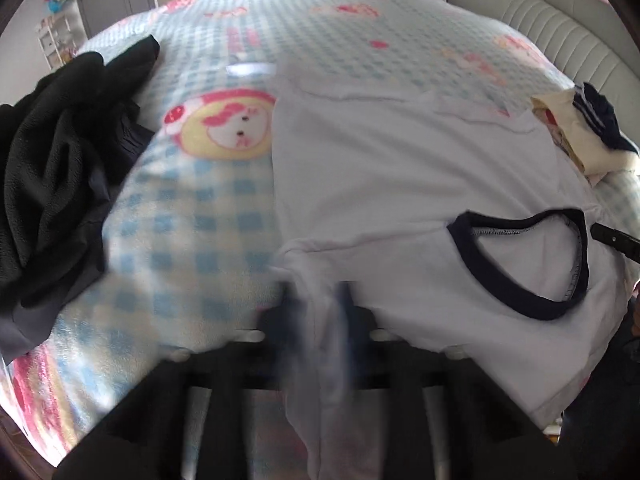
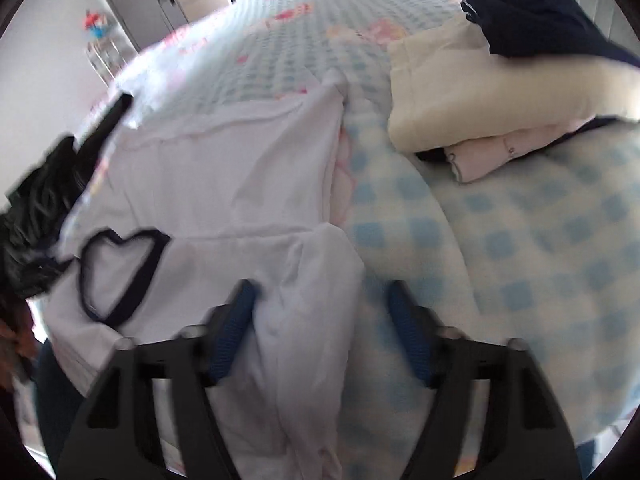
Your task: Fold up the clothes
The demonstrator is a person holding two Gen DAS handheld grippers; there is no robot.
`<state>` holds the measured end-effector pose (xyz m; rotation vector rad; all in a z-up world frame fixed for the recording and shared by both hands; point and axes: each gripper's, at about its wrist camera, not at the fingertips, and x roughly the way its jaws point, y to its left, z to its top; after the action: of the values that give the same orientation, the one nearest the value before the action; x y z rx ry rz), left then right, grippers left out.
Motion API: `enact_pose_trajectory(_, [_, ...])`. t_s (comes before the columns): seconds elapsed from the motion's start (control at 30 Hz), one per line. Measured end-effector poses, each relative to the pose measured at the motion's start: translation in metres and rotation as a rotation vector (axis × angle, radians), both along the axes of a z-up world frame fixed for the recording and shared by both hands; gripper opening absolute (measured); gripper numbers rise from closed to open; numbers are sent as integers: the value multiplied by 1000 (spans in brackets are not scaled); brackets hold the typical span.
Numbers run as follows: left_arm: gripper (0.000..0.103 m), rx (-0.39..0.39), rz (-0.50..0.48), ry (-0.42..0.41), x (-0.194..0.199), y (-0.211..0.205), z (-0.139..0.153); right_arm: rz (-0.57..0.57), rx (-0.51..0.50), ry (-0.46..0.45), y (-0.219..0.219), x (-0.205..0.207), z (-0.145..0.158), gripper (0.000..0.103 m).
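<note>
A white T-shirt (image 1: 380, 168) with a dark navy collar (image 1: 532, 264) lies spread on a blue checked blanket (image 1: 192, 216). My left gripper (image 1: 316, 304), blurred at the bottom of the left wrist view, has its fingers close together on a bunched white sleeve. In the right wrist view the same shirt (image 2: 224, 184) and collar (image 2: 120, 272) lie to the left. My right gripper (image 2: 322, 300) has its blue-padded fingers wide apart. The other sleeve (image 2: 312, 272) lies between them against the left pad, while the right pad stands free over the blanket.
A heap of black clothes (image 1: 52, 184) sits on the bed to the left of the shirt. A folded stack of cream and pink garments with a navy one on top (image 2: 480, 104) lies to the right. A padded grey headboard (image 1: 560, 28) runs behind.
</note>
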<state>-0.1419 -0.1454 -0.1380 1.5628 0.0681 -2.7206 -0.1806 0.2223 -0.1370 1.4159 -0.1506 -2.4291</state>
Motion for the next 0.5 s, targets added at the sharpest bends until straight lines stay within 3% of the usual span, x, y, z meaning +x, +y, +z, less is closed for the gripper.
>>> enact_pose_trajectory(0.03, [9, -3, 4, 23, 2, 1, 6, 7, -13, 23, 0, 1, 4, 11])
enact_pose_trajectory(0.23, [7, -27, -6, 169, -13, 1, 56, 15, -38, 180, -1, 4, 41, 7])
enact_pose_trajectory(0.33, [7, -39, -9, 193, -34, -2, 64, -16, -48, 253, 1, -5, 57, 7])
enact_pose_trajectory(0.4, [11, -20, -1, 157, -55, -7, 49, -38, -25, 237, 0, -18, 51, 7])
enact_pose_trajectory(0.5, [12, -6, 9, -34, -88, -12, -10, -46, 29, 144, -7, -41, 27, 16])
